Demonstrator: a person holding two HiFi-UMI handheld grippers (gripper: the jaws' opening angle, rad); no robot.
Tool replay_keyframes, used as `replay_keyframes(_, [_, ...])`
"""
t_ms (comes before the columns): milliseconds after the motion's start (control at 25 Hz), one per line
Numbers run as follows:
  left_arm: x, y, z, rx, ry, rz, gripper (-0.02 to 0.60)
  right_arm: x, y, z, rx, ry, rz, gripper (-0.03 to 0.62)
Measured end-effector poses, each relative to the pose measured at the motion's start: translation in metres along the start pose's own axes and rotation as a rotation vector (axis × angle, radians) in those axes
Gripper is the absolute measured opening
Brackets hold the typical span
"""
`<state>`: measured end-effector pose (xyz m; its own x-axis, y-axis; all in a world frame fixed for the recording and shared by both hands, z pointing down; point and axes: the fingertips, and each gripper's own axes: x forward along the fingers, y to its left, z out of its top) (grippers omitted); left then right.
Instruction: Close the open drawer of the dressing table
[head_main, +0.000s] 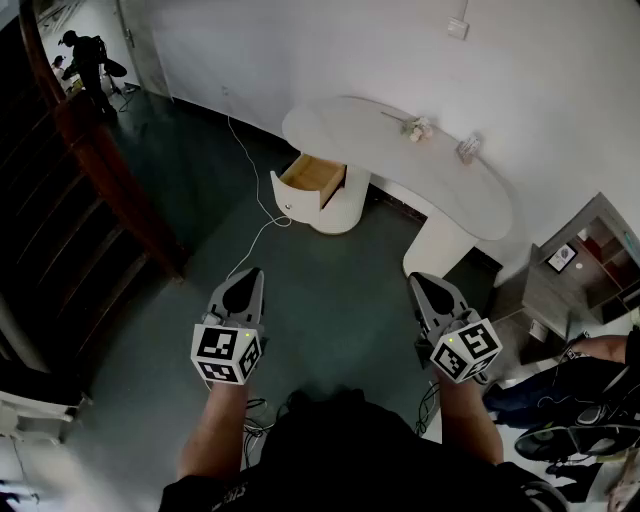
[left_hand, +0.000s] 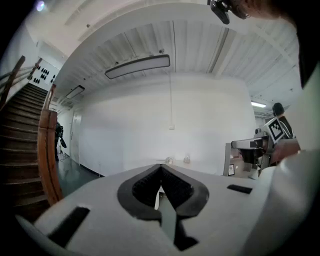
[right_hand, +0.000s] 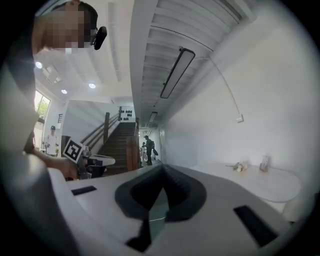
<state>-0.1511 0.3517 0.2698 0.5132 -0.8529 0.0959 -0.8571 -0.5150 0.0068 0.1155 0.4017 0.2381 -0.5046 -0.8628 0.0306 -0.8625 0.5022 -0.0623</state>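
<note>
Grey left gripper, right gripper, fingers together, empty, wooden drawer open

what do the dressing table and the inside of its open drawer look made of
Dressing table: smooth white with low sheen, probably painted or laminated board. Open drawer: white front, bare tan interior, likely unpainted wood or plywood; the grain is too small to confirm.

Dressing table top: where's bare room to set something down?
The left end of the dressing table, above the open drawer, is bare, as is the right end past the small object. The flowers crowd the back edge.
</note>
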Motion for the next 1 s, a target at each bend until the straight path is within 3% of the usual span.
replay_keyframes(640, [-0.002,-0.065,-0.004,0.005,0.048,0.017,0.005,-0.046,-0.026,-0.004,0.043,-0.050,0.074,0.002])
replay_keyframes(1000, [-0.006,-0.093,-0.018,-0.003,0.070,0.015,0.005,-0.064,-0.031,-0.036,0.085,-0.019,0.117,0.005])
